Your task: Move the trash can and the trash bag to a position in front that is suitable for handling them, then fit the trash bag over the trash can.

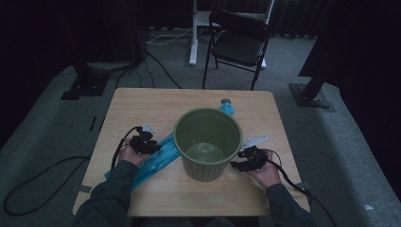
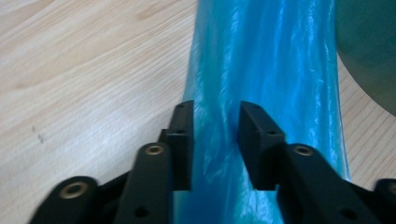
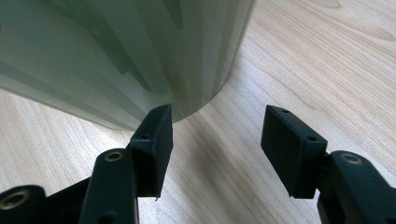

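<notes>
A green ribbed bin (image 1: 204, 171) stands empty in the middle of the wooden table (image 1: 142, 101). A blue plastic bag (image 1: 158, 160) lies flat to its left, running toward the table's front left edge. My left gripper (image 1: 150, 146) hovers over the bag. In the left gripper view the bag (image 2: 266, 60) runs up the frame, and the left gripper (image 2: 215, 121) is open, its jaws straddling a raised fold with a gap on each side. My right gripper (image 1: 239, 163) is open beside the bin's base. In the right gripper view the right gripper (image 3: 217, 126) holds nothing, and its left jaw nearly touches the bin wall (image 3: 116, 46).
A small blue object with a grey cap (image 1: 226, 106) lies behind the bin near the far edge. The bin's side (image 2: 369, 46) shows at the right of the left gripper view. A black folding chair (image 1: 239, 42) and cables sit on the floor beyond the table.
</notes>
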{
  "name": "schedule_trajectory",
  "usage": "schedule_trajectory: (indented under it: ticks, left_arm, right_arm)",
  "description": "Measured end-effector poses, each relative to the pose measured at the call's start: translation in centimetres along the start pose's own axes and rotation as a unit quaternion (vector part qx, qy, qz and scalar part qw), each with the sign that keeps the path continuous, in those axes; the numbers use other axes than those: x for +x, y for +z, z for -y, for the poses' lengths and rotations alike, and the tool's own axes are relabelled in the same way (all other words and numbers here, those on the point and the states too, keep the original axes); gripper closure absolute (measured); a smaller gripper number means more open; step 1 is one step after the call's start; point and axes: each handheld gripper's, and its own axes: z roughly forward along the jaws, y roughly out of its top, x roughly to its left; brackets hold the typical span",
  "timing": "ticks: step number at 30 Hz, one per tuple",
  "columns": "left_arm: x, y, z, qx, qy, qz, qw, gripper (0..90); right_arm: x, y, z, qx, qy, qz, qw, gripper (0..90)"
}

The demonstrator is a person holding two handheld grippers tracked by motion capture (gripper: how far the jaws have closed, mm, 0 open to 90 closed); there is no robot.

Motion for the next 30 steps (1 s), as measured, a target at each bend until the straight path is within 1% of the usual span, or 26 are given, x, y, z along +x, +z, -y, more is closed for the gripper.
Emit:
schedule_trajectory:
  ticks: [1, 3, 5, 6, 9, 12, 14, 20, 23, 27, 29, 30]
  left_arm:
    - [0.1, -0.2, 0.1, -0.004, -0.004, 0.000, 1.0000, 61.5]
    - [0.3, -0.8, 0.1, -0.026, -0.010, 0.000, 0.9996, 58.9]
    - [0.3, -1.3, 0.1, -0.047, -0.014, 0.000, 0.9988, 57.0]
    - [0.2, -1.5, 0.1, -0.055, -0.012, -0.002, 0.9984, 56.0]
    - [-0.2, -1.9, -0.1, -0.068, -0.002, -0.004, 0.9977, 54.3]
    - [-0.5, -2.2, -0.4, -0.075, 0.007, 0.000, 0.9971, 53.5]
    - [-0.6, -2.3, -0.5, -0.083, 0.005, 0.004, 0.9965, 53.0]
    - [-0.6, -2.4, -0.6, -0.086, 0.005, 0.002, 0.9962, 50.6]
    - [-0.6, -2.5, -0.7, -0.090, 0.003, 0.006, 0.9959, 49.2]
    - [-0.5, -2.1, -0.8, -0.084, 0.007, 0.008, 0.9964, 46.6]
    - [-0.4, -1.8, -0.9, -0.082, 0.005, 0.012, 0.9965, 46.1]
    - [-0.3, -1.7, -1.0, -0.081, 0.006, 0.011, 0.9967, 45.6]
  right_arm:
    - [0.0, 0.0, 0.0, 0.001, 0.001, 0.000, 1.0000, 42.7]
    - [0.0, 0.1, -0.1, 0.003, 0.000, 0.000, 1.0000, 42.7]
    - [0.0, 0.1, -0.1, 0.002, 0.000, -0.001, 1.0000, 42.7]
    - [0.0, 0.1, -0.1, 0.002, 0.000, -0.001, 1.0000, 42.7]
    - [0.0, 0.2, -0.2, 0.003, -0.002, -0.002, 1.0000, 42.9]
    - [0.0, 0.2, -0.2, 0.005, -0.004, -0.001, 1.0000, 43.0]
    - [0.0, 0.3, -0.2, 0.005, -0.004, -0.001, 1.0000, 43.0]
    - [0.0, 0.4, -0.3, 0.008, -0.007, 0.000, 0.9999, 43.0]
    - [0.0, 0.4, -0.3, 0.008, -0.008, -0.001, 0.9999, 43.0]
    - [0.0, 0.5, -0.3, 0.008, -0.008, -0.002, 0.9999, 42.9]
    - [0.0, 0.5, -0.3, 0.009, -0.008, -0.002, 0.9999, 42.9]
    - [0.0, 0.5, -0.3, 0.010, -0.008, -0.003, 0.9999, 43.0]
